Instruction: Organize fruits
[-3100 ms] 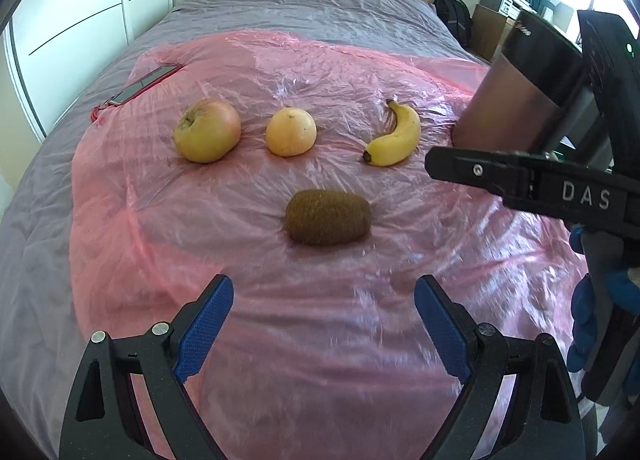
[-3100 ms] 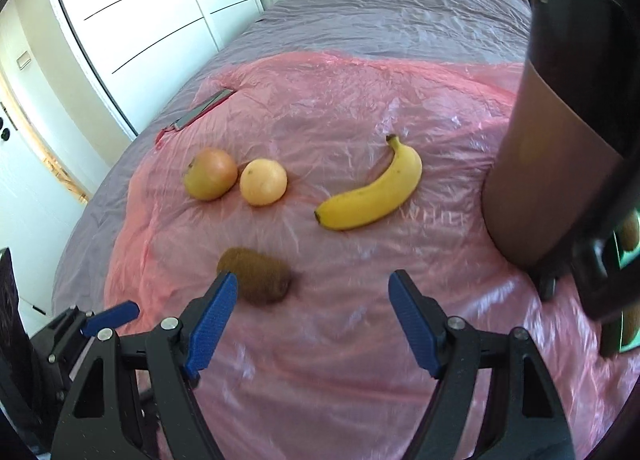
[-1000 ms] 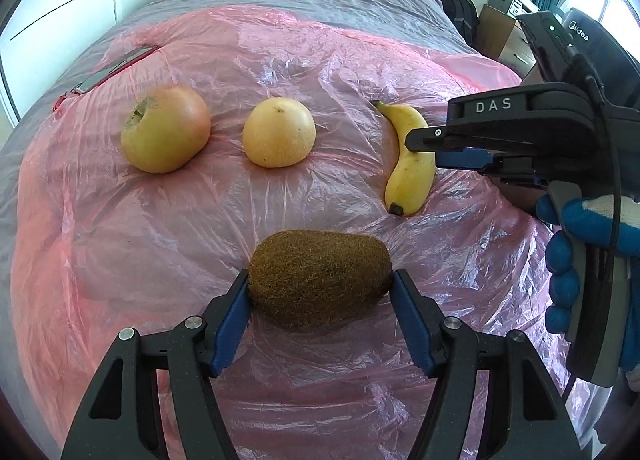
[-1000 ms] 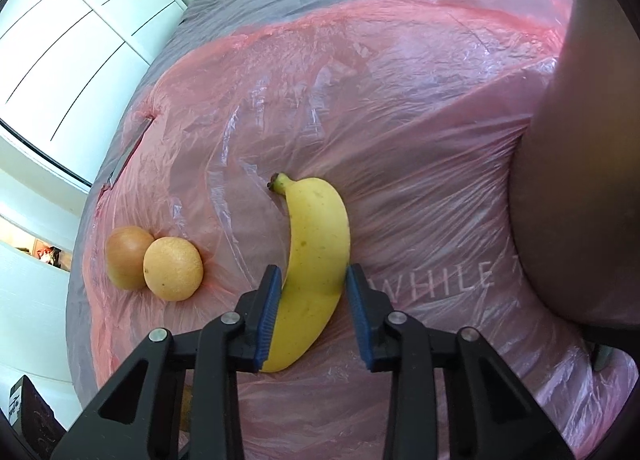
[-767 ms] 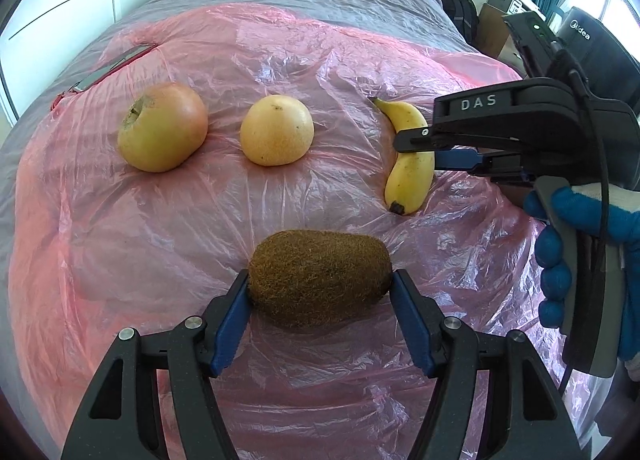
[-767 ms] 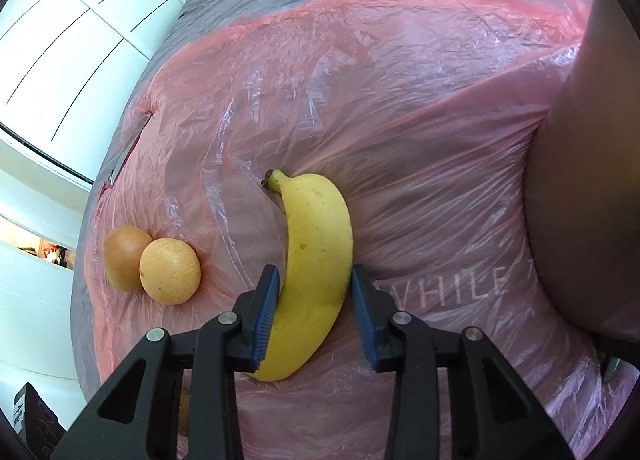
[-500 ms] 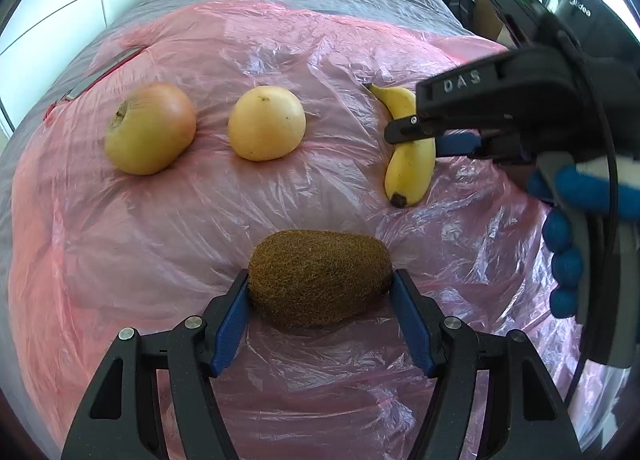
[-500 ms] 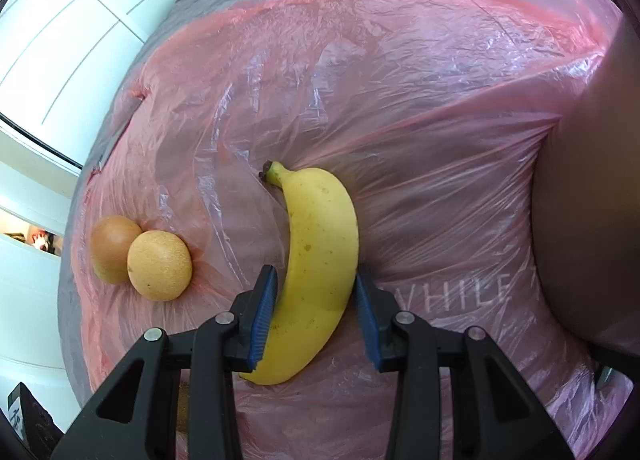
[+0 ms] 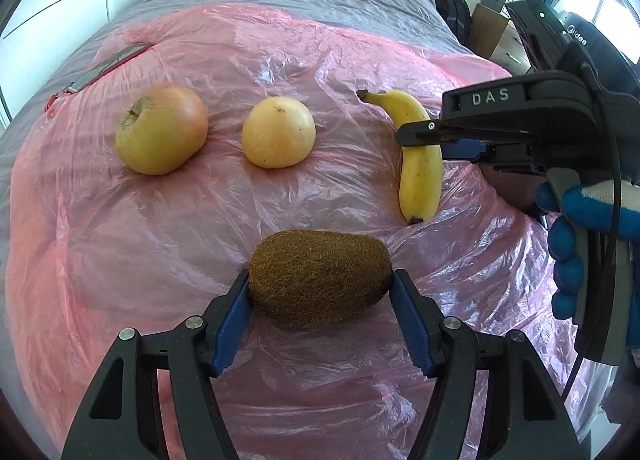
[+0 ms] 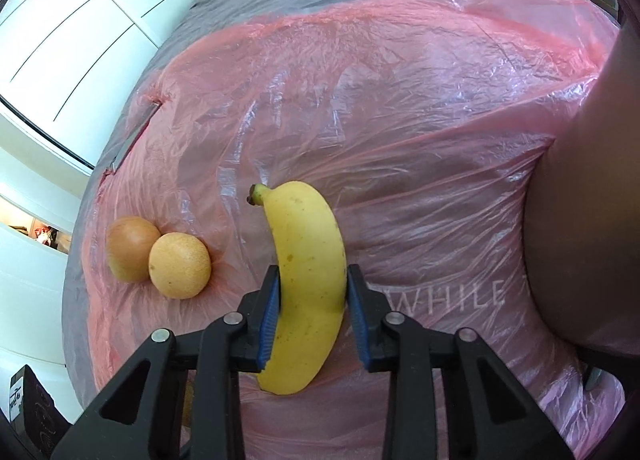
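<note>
Grasp step in hand: two fruits are clamped, neither yet lifted clear of the crinkled pink plastic sheet (image 9: 280, 220) spread over the grey bed.

L gripper (image 9: 320, 296): the fuzzy brown oval kiwi (image 9: 320, 276) is held end to end between the blue pads; jaws part-closed on it. Kiwi appears to rest on the sheet.

R gripper (image 10: 312, 308): the curved yellow banana (image 10: 308, 272) is pinched across its lower half, stem pointing away from the gripper. Pads are seen tight against the peel on both sides.

Remaining fruit: a yellow-red round apple (image 9: 160, 128) and a pale orange round citrus (image 9: 278, 132) lie ahead of the L gripper, well apart from both tools, side by side with a gap between them.

Containers: a tall brown cylindrical vessel (image 10: 580, 220) stands just beside the R gripper, on its right. Contents cannot be told; its opening is out of view.

Next move (est.): both fruits to be raised w/o slip, then carried to the sorting spot. Firm, even grip req'd on the banana; it may pivot about the pads.
</note>
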The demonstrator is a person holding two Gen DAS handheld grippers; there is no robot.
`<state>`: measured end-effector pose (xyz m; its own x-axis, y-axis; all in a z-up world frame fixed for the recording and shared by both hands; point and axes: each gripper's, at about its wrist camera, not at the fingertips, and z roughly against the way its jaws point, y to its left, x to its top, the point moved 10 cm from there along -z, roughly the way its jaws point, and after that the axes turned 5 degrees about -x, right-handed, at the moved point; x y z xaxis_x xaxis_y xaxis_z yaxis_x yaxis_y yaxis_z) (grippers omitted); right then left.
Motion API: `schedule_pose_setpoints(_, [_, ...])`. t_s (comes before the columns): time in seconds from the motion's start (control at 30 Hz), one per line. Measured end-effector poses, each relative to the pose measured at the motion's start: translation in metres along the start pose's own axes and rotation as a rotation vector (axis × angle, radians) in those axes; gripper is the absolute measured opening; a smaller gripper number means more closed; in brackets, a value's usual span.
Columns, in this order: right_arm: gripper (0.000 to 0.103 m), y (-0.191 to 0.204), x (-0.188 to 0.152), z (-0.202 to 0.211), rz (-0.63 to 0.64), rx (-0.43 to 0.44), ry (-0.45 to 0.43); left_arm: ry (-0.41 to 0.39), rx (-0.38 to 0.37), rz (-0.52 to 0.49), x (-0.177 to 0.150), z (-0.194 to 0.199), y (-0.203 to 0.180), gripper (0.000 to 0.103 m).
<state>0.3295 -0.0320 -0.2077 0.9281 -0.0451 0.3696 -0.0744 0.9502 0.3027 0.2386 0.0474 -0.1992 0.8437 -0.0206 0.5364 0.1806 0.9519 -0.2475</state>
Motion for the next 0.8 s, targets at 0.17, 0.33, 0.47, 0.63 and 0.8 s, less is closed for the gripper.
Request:
schedule_pose_setpoints(0.17, [0.019,0.005,-0.002,0.014,0.005,0.024,-0.021,-0.023,0.001,-0.008,0.003,0.011,-0.004,0.062])
schedule_pose_setpoints(0.33, [0.018,0.009,-0.01,0.031,0.037,0.046,-0.052,-0.039,0.001,-0.012,0.004,0.02,-0.007,0.062])
schedule_pose_setpoints(0.47, [0.018,0.016,-0.018,0.045,0.079,0.055,-0.065,-0.055,0.001,-0.017,0.005,0.028,-0.009,0.062])
schedule_pose_setpoints(0.63, [0.018,0.025,-0.031,0.067,0.148,0.056,-0.087,-0.07,0.013,-0.036,0.003,0.041,-0.014,0.062])
schedule_pose_setpoints(0.8, [0.018,0.03,-0.05,0.09,0.2,0.06,-0.103,-0.082,0.031,-0.043,-0.001,0.055,-0.017,0.062])
